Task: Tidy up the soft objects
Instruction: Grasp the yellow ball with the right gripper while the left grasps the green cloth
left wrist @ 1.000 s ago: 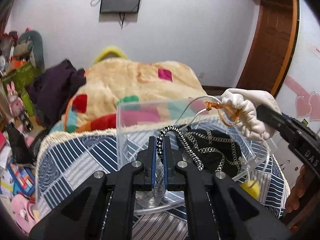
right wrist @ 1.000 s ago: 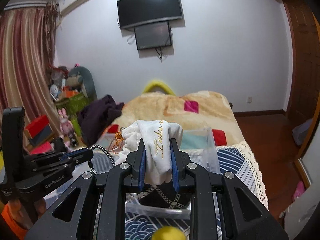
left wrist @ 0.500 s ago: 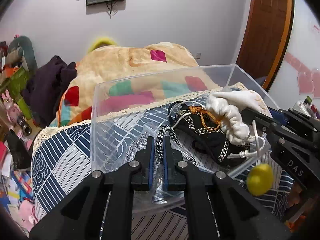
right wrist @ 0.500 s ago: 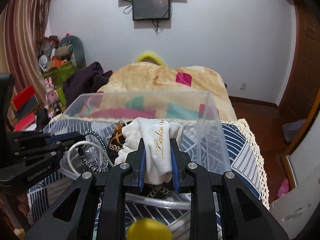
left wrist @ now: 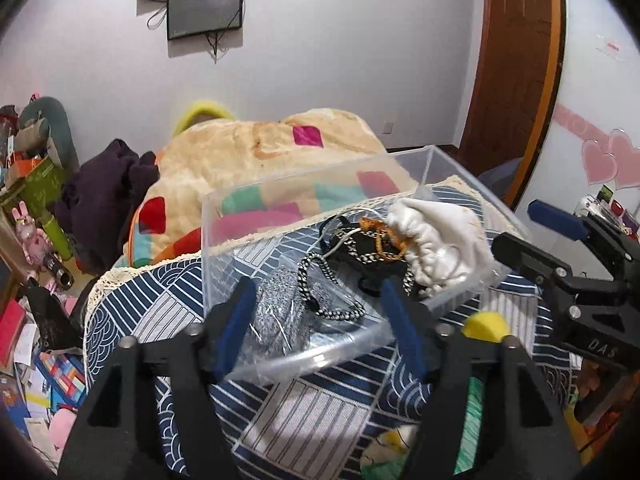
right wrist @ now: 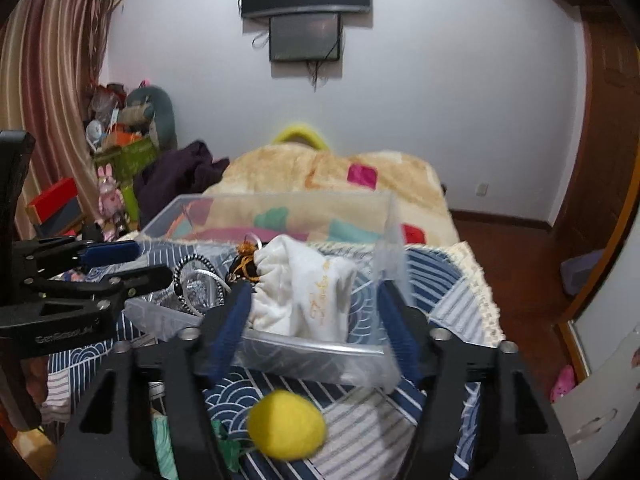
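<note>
A clear plastic box [left wrist: 304,344] [right wrist: 320,350] stands on the blue patterned cloth. In it lie a white drawstring pouch [left wrist: 440,236] [right wrist: 308,292], a black bag with a chain [left wrist: 360,252] and a black-and-white braided cord [left wrist: 308,280] [right wrist: 188,264] on a silvery packet [left wrist: 276,304]. My left gripper [left wrist: 316,320] is open and empty at the box's near rim. My right gripper [right wrist: 316,320] is open and empty just before the pouch. A yellow felt ball [right wrist: 286,424] [left wrist: 486,326] lies on the cloth outside the box.
Behind the box a beige blanket [left wrist: 280,148] with coloured patches covers the bed. A dark purple garment [left wrist: 104,196] lies at its left. Clutter and toys fill the floor at the left [left wrist: 28,216]. A wooden door [left wrist: 516,60] stands at the right.
Both grippers have opened. The left let go of the braided cord and the right let go of the white pouch; both now lie in the box, and both grippers have drawn back.
</note>
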`<state>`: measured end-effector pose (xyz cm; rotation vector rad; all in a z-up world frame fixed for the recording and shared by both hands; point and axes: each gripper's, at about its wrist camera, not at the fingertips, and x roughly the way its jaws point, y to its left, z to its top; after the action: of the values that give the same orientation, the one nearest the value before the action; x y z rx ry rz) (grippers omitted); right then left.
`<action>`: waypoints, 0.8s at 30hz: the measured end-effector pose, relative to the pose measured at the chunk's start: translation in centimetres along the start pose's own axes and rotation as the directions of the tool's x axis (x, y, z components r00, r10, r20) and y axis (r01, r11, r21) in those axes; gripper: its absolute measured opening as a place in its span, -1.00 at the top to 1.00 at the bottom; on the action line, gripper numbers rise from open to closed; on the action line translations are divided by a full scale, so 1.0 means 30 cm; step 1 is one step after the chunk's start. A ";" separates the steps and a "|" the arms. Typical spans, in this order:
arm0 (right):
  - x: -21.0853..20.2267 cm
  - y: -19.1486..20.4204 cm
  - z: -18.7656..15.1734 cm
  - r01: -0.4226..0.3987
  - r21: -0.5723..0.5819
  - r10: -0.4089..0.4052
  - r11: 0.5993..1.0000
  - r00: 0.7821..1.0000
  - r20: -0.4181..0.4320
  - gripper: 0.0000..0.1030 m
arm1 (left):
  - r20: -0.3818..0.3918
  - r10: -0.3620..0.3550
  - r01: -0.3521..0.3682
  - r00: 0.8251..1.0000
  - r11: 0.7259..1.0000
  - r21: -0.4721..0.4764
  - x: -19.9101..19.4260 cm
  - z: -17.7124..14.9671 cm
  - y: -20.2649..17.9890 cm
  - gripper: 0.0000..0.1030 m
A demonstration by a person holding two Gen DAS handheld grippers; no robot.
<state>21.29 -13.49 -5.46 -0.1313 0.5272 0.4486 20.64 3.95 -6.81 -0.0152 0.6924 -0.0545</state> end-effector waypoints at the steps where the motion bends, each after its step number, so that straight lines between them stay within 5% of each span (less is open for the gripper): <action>1: -0.014 -0.004 -0.003 0.007 0.001 -0.007 1.000 1.000 0.010 -0.44 | 0.005 0.002 -0.002 1.000 1.000 0.005 -0.015 -0.006 -0.008 -0.52; 5: -0.061 -0.015 -0.012 0.014 0.009 -0.015 1.000 0.999 0.037 -0.61 | 0.025 0.012 -0.013 1.000 1.000 0.023 -0.058 -0.038 -0.032 -0.98; 19: -0.001 -0.020 -0.170 -0.038 0.030 0.042 0.999 0.988 -0.148 -0.61 | -0.164 -0.107 0.125 0.981 0.987 0.099 0.008 -0.225 -0.135 -0.98; 21: 0.006 -0.030 -0.201 -0.049 0.055 0.057 0.997 0.984 -0.170 -0.61 | -0.159 -0.118 0.137 0.980 0.985 0.109 0.010 -0.242 -0.149 -0.90; 24: 0.020 -0.036 -0.227 -0.070 0.096 0.088 0.993 0.977 -0.193 -0.59 | -0.175 -0.164 0.188 0.971 0.974 0.129 0.014 -0.256 -0.172 -0.43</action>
<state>19.13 -15.81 -11.60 -0.0692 0.7485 0.4917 15.82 -1.20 -12.81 0.0675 0.8482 -0.2799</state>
